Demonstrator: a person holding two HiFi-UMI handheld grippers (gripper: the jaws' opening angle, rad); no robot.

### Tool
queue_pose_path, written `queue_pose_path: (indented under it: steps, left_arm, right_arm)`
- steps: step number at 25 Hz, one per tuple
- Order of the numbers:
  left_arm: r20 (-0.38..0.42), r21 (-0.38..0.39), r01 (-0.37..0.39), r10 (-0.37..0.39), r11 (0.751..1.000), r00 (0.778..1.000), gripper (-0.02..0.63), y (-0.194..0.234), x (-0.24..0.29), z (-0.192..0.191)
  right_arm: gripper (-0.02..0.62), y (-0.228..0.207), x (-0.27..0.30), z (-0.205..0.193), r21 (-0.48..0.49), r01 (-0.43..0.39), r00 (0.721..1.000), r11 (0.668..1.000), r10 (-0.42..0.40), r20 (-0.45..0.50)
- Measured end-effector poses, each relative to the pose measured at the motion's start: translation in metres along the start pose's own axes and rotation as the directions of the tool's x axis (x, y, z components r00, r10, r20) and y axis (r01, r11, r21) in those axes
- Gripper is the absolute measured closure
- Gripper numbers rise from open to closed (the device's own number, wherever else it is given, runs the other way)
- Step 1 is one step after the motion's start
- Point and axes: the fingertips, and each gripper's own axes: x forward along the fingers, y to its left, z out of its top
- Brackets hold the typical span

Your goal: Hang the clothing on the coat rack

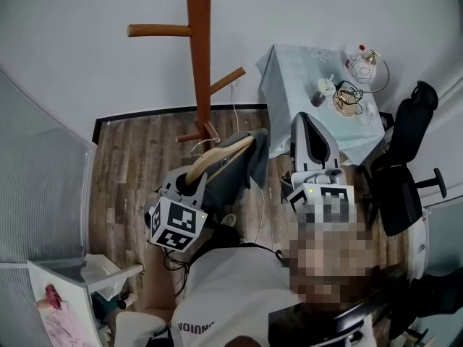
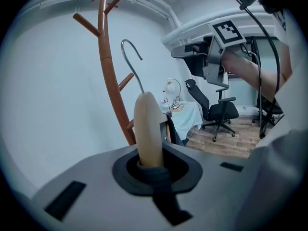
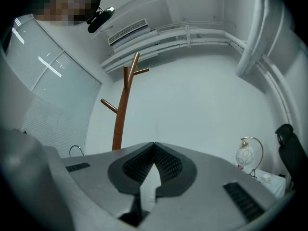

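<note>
A tall brown wooden coat rack (image 1: 199, 56) stands against the white wall, with bare pegs. My left gripper (image 1: 192, 181) is shut on one end of a pale wooden hanger (image 2: 147, 129). Its metal hook (image 2: 131, 59) points up, just right of the coat rack (image 2: 109, 81). Dark clothing (image 1: 239, 166) hangs from the hanger (image 1: 221, 156), below the rack's lowest pegs. My right gripper (image 1: 309, 121) is to the right of the clothing, shut, with nothing between its jaws. In the right gripper view, my right gripper (image 3: 154, 144) points at the wall with the rack (image 3: 120, 114) to its left.
A table with a pale cloth (image 1: 289, 92) stands at the back right with a lamp (image 1: 365, 67) and small items on it. A black office chair (image 1: 405, 172) is to its right. A white shelf unit (image 1: 79, 280) sits at the lower left. The floor is wood.
</note>
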Motion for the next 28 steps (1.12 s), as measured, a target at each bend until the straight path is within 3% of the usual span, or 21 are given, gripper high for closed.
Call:
queue_pose_path:
  steps: [28]
  left_arm:
    - [-0.076, -0.022, 0.12, -0.122, 0.992, 0.99, 0.574, 0.001, 0.045, -0.036]
  right_arm:
    - [0.575, 0.022, 0.038, -0.033, 0.026, -0.061, 0.995, 0.998, 0.063, -0.071]
